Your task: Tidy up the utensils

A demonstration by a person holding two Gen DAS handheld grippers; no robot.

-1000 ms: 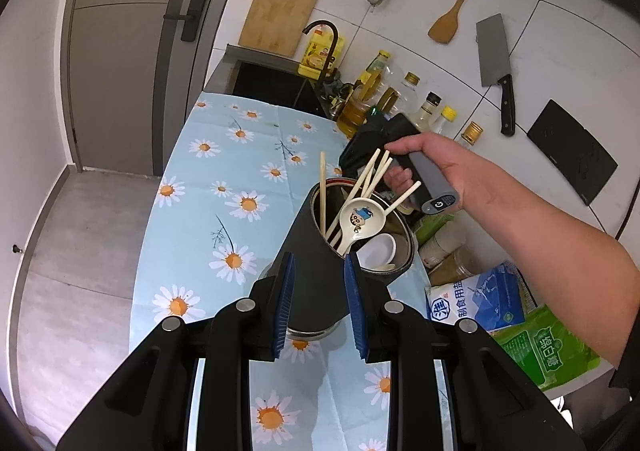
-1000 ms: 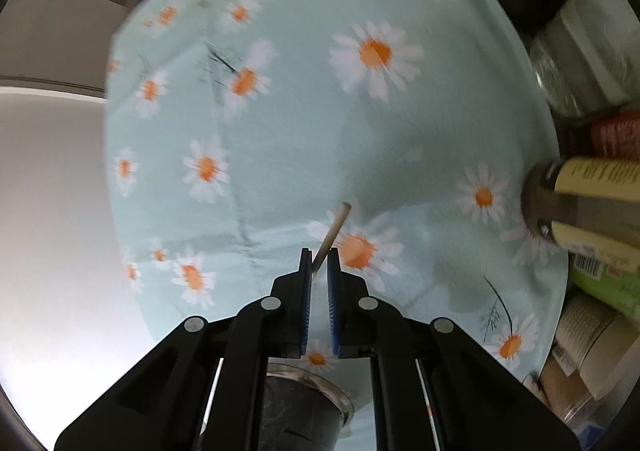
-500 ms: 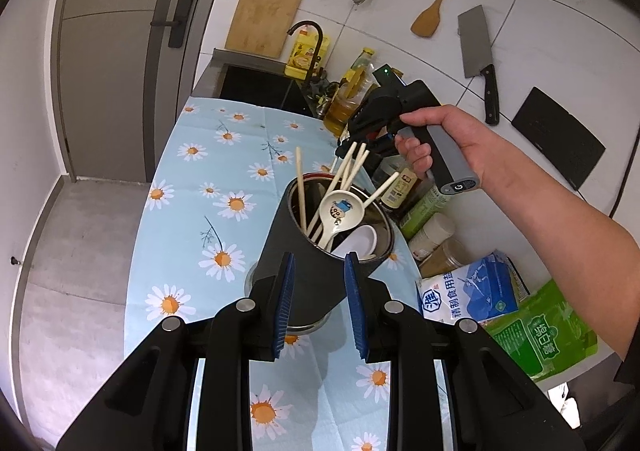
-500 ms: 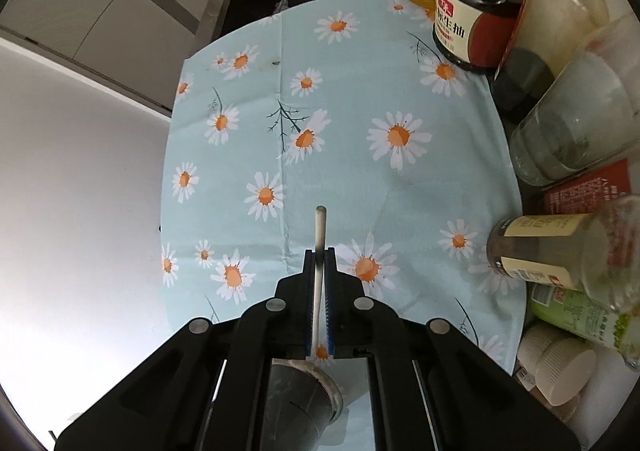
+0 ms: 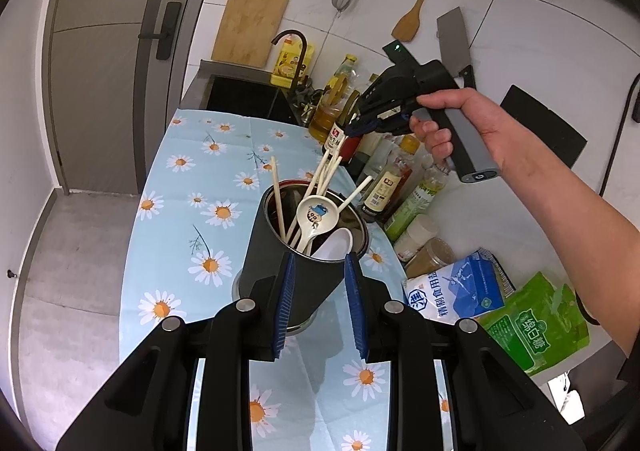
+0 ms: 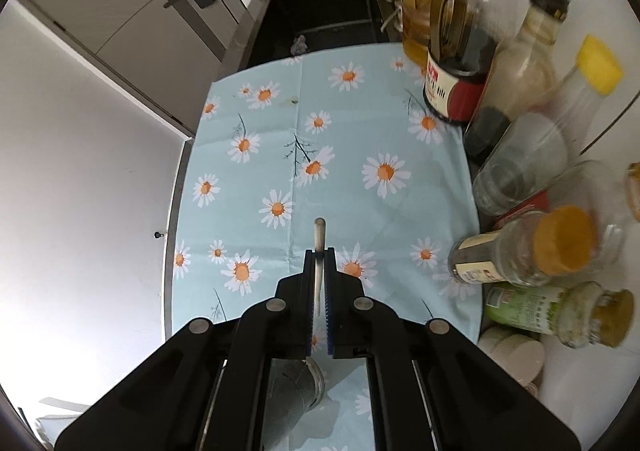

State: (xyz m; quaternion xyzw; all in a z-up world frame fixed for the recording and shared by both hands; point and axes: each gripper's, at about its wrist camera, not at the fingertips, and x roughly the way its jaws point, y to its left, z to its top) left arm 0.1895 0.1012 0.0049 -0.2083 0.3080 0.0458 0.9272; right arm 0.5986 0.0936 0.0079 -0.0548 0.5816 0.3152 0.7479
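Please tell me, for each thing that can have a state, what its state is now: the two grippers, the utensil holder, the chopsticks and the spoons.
Right gripper: shut on one chopstick.
Left gripper: jaws on either side of the utensil holder; grip cannot be told.
Utensil holder: tilted on the daisy cloth.
Other chopsticks: standing in the holder.
Cartoon spoon: in the holder, bowl up.
White spoon: in the holder.

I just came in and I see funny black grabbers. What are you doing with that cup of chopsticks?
A person is sorting utensils with two hand-held tools. The left tool grips the black holder, tilted on the daisy cloth, with chopsticks and two spoons inside. The right tool, held in the person's hand above the holder, is shut on one chopstick whose lower end seems to reach down among the others. Bottles stand along the cloth's edge.
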